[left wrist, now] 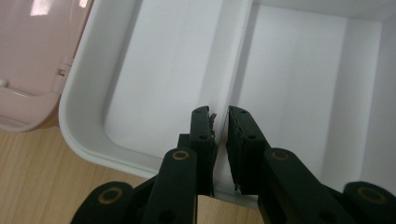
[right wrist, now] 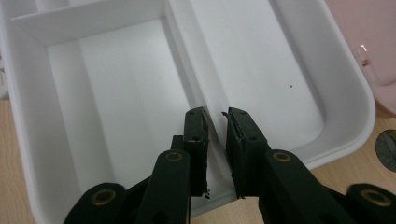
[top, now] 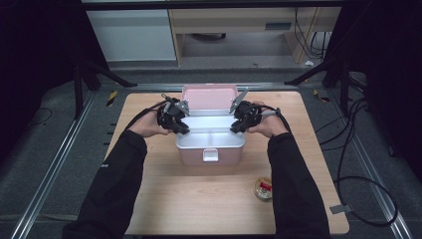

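Note:
A pink box (top: pixel 209 152) with a front latch stands mid-table, its pink lid (top: pixel 209 97) swung open behind it. Inside it sits a white tray (top: pixel 209 130) split into compartments. My left gripper (top: pixel 181 128) is at the tray's left end and my right gripper (top: pixel 234 127) at its right end. In the left gripper view the jaws (left wrist: pixel 220 114) are closed on the tray's (left wrist: pixel 154 70) middle divider wall at the rim. The right gripper (right wrist: pixel 215 115) clamps the same divider of the tray (right wrist: pixel 116 93) from the opposite end.
A small round tin (top: pixel 263 188) lies on the wooden table (top: pixel 164 194) near the front right, beside the person's right sleeve. The pink lid (left wrist: pixel 32 56) stands just behind the tray. Cables trail off both table sides.

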The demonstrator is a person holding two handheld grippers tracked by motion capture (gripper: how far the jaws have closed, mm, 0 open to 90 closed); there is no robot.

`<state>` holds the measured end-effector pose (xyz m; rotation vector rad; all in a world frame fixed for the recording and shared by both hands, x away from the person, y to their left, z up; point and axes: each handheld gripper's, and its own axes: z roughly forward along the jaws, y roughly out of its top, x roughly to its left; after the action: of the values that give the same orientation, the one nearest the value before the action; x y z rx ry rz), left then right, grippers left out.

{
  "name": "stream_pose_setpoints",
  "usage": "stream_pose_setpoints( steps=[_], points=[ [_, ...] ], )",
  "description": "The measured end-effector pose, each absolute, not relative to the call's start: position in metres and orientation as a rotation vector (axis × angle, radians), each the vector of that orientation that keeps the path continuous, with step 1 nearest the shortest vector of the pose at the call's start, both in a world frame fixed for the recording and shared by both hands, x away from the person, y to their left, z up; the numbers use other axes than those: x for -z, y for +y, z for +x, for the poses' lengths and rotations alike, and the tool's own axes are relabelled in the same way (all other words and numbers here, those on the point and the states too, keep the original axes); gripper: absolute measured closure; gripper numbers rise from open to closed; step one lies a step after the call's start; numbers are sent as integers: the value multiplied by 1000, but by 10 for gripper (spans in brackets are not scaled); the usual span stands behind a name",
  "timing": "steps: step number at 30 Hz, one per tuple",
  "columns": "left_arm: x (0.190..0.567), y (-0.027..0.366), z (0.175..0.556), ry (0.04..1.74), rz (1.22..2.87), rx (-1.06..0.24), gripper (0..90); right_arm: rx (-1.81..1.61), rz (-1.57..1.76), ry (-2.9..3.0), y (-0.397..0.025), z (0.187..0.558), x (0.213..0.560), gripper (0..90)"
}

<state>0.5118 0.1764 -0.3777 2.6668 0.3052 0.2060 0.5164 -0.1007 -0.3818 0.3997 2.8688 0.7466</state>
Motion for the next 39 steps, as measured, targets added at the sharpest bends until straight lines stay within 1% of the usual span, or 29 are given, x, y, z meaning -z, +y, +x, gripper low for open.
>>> stream_pose_setpoints(
  steps=[3, 9, 16, 24, 31, 39],
  points=[
    [378, 179, 514, 276, 2670, -222, 794, -742, 374, 2906, -99, 516, 381, 816],
    [376, 174, 516, 263, 2717, -223, 799, -685, 364, 2921, -92, 515, 380, 823],
    [374, 172, 521, 232, 2744, -171, 820, -686, 334, 2943, -92, 517, 380, 838],
    [366, 170, 520, 186, 2771, -156, 852, -714, 307, 2961, -95, 520, 374, 850],
    [353, 177, 519, 187, 2719, -152, 865, -727, 262, 2937, -96, 522, 362, 851],
    [324, 176, 510, 127, 2750, -178, 873, -750, 224, 2928, -95, 515, 341, 858]
  ],
)
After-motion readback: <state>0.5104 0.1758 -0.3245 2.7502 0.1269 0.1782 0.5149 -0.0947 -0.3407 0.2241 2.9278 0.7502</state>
